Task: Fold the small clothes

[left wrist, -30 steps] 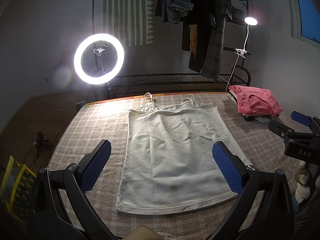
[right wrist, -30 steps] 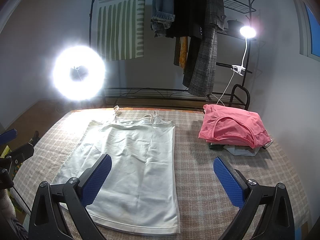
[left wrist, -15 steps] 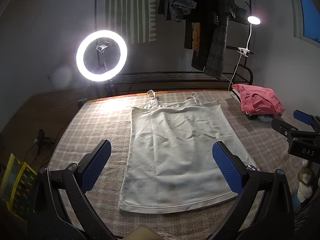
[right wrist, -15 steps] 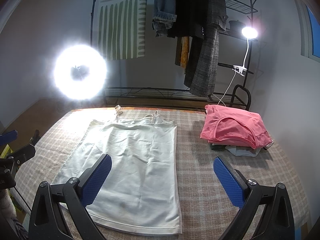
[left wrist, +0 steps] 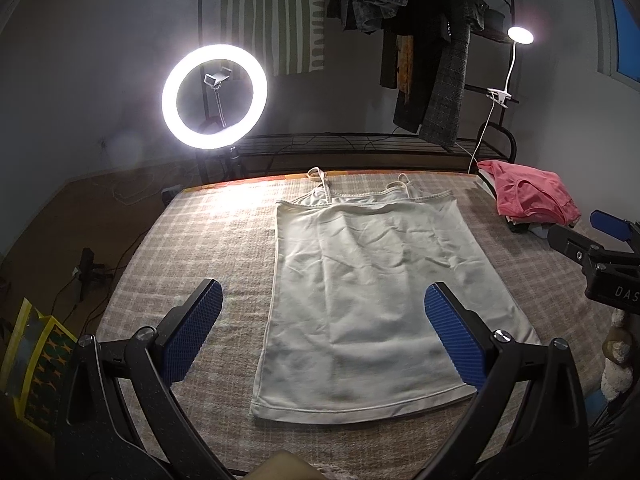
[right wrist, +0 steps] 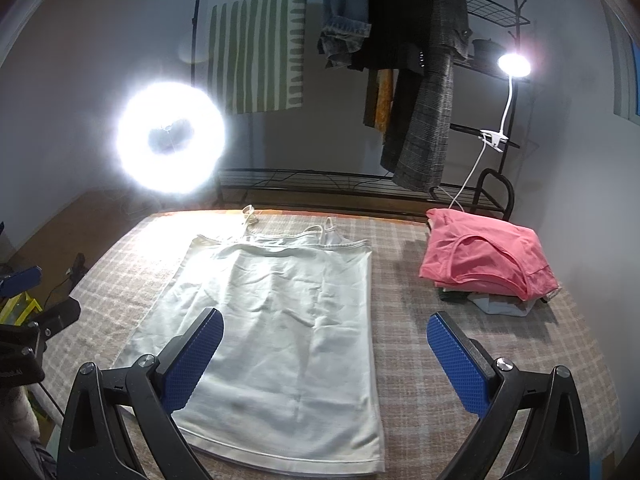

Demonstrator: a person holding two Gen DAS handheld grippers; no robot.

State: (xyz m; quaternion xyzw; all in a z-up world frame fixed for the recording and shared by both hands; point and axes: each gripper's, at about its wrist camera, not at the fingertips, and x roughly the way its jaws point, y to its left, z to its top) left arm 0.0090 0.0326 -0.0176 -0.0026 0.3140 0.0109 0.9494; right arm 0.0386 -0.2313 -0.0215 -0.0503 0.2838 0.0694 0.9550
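White strappy cotton camisole (left wrist: 372,304) lies flat, centre frame, straps far; both the left gripper (left wrist: 320,336) and the right gripper (right wrist: 324,356) gape empty, seemingly above its hem.

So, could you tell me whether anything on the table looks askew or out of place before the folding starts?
Only small things. The white camisole lies flat with light creases, and its far-left strap is bunched in a loop. A faint dark smudge marks the fabric near the hem. The pink top sits neatly on its pile.
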